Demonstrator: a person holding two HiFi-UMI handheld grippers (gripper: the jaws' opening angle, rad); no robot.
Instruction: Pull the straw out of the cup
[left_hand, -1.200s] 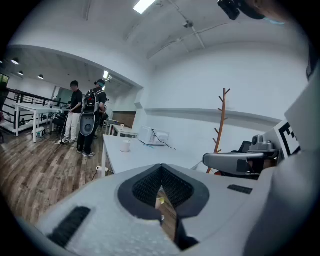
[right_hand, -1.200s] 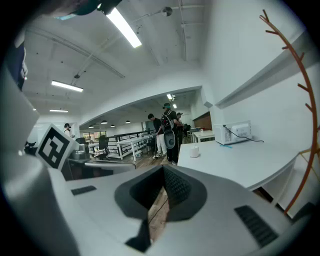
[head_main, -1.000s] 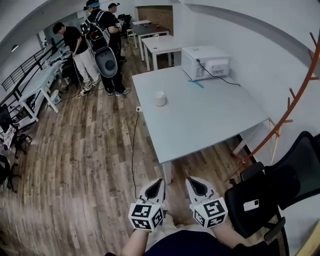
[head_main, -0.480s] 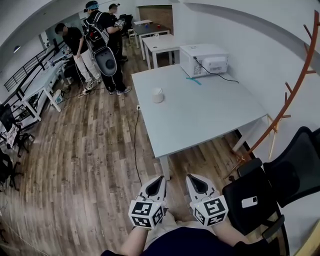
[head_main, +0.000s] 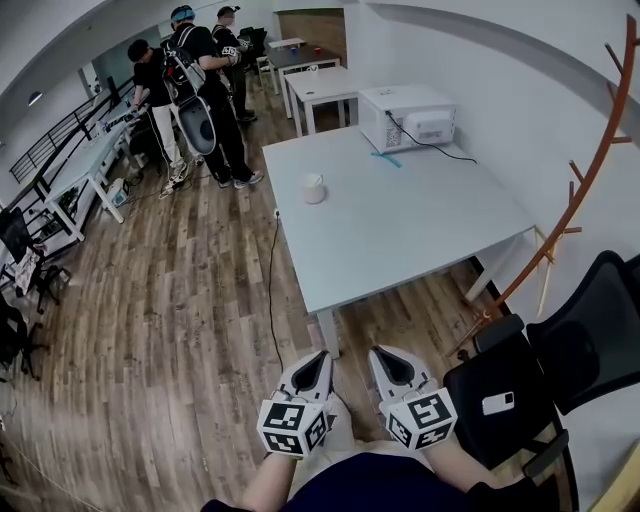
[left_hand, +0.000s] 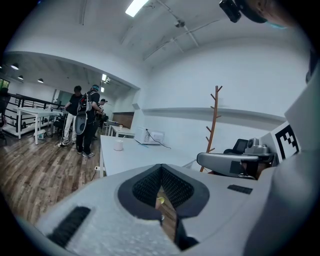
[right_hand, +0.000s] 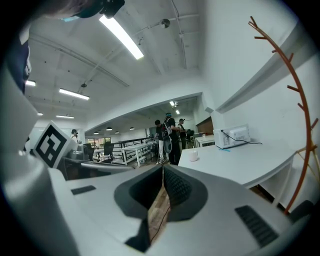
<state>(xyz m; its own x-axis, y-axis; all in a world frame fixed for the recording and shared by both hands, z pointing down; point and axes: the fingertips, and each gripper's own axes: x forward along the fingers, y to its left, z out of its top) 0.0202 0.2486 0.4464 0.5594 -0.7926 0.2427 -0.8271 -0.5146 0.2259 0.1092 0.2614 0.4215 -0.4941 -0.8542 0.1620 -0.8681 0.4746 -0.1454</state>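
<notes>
A small white cup (head_main: 314, 188) stands near the left edge of the long white table (head_main: 400, 240), far ahead of me. No straw shows in it at this distance. A thin blue strip (head_main: 386, 160) lies flat on the table by the microwave. Both grippers are low and close to my body, well short of the table's near end. My left gripper (head_main: 321, 359) and right gripper (head_main: 379, 354) have their jaws together with nothing between them. The cup (left_hand: 118, 145) is tiny in the left gripper view and just as small (right_hand: 193, 155) in the right gripper view.
A white microwave (head_main: 410, 115) sits at the table's far end, its cable trailing right. Another cable (head_main: 270, 290) hangs off the left edge to the wood floor. A black chair (head_main: 560, 360) and an orange coat stand (head_main: 590, 170) are on the right. Several people (head_main: 195, 90) stand at back left.
The people at the back have shuffled closer together, and the head view has shifted slightly. Both grippers stay where they were, still closed.
</notes>
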